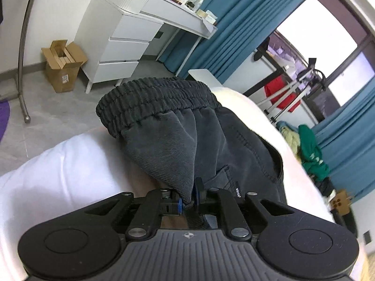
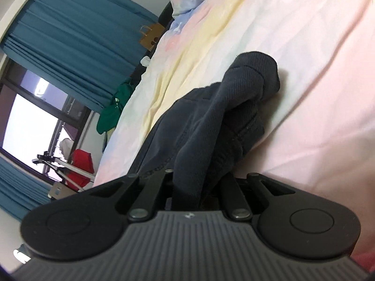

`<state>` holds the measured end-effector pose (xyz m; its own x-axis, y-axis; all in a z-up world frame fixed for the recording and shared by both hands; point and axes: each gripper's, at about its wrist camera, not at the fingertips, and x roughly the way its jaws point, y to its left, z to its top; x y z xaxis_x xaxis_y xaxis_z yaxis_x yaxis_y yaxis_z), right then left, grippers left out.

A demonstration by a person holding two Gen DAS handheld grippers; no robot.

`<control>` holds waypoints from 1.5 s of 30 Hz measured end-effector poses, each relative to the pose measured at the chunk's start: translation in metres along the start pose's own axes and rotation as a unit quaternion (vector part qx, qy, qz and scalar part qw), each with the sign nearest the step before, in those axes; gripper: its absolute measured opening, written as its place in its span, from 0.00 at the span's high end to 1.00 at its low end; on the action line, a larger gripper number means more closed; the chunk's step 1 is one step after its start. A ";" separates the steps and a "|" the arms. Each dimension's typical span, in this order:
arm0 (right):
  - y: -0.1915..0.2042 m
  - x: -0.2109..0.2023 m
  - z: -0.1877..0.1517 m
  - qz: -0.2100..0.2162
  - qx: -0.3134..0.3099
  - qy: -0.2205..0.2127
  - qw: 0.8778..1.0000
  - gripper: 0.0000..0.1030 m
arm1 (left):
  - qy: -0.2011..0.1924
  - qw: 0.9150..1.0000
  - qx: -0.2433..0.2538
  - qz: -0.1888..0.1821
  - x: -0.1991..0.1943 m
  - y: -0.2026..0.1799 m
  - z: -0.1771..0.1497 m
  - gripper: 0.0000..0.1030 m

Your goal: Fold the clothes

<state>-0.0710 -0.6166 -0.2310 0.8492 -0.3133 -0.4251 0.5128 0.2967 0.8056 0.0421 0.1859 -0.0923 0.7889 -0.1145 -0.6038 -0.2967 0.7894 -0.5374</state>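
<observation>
On the bed (image 1: 58,164), in the left wrist view, the left hand-held gripper (image 1: 187,199) is clamped on a pinched corner of the dark grey sweatpants (image 1: 187,128), with cloth and a bit of cord caught between its blue-tipped fingers. The elastic waistband (image 1: 154,100) stands bunched just ahead, near the mattress edge, so this grip probably serves to carry the waist end for a fold. Beyond lie the floor, a white drawer unit (image 1: 121,49) and a cardboard box (image 1: 63,65). In the right wrist view, the right hand-held gripper (image 2: 189,187) is likewise closed on a thick fold of the same sweatpants (image 2: 211,121), the fabric hiding its fingertips. A rounded hump of cloth rises ahead of it over the pastel sheet (image 2: 304,70). Both ends gathered like this suggest a fold in progress, not yet laid flat.
</observation>
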 end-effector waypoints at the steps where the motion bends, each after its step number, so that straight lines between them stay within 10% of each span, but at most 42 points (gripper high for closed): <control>1: -0.002 0.000 0.000 0.007 0.005 0.003 1.000 0.87 | -0.001 1.000 0.009 0.004 0.000 -0.001 -0.001 0.87; 13: -0.010 0.027 0.015 0.074 0.059 0.026 0.995 0.59 | -0.026 0.990 0.112 0.076 -0.034 -0.029 -0.008 0.34; 17: -0.010 0.038 0.021 0.078 0.043 0.015 0.996 0.65 | -0.049 0.984 0.151 0.081 -0.058 -0.043 -0.019 0.30; 19: -0.013 0.042 0.019 0.080 0.030 0.005 0.996 0.87 | -0.069 0.976 0.192 0.075 -0.066 -0.058 -0.024 0.28; 31: -0.023 0.048 0.006 0.103 0.003 -0.032 0.994 0.91 | -0.068 0.943 0.326 -0.019 0.000 -0.158 -0.079 0.22; 36: -0.014 0.050 0.005 0.088 -0.012 -0.034 0.995 0.92 | -0.029 0.927 0.374 0.022 0.059 -0.156 -0.118 0.21; 45: 0.037 0.047 0.001 -0.012 -0.125 -0.033 0.992 0.90 | 0.004 0.934 0.355 0.038 0.084 -0.139 -0.122 0.07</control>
<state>-0.0121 -0.6211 -0.2203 0.8307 -0.3780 -0.4088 0.5548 0.5009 0.6643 0.0843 -0.0067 -0.1400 0.7759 -0.0447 -0.6293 0.0820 0.9962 0.0304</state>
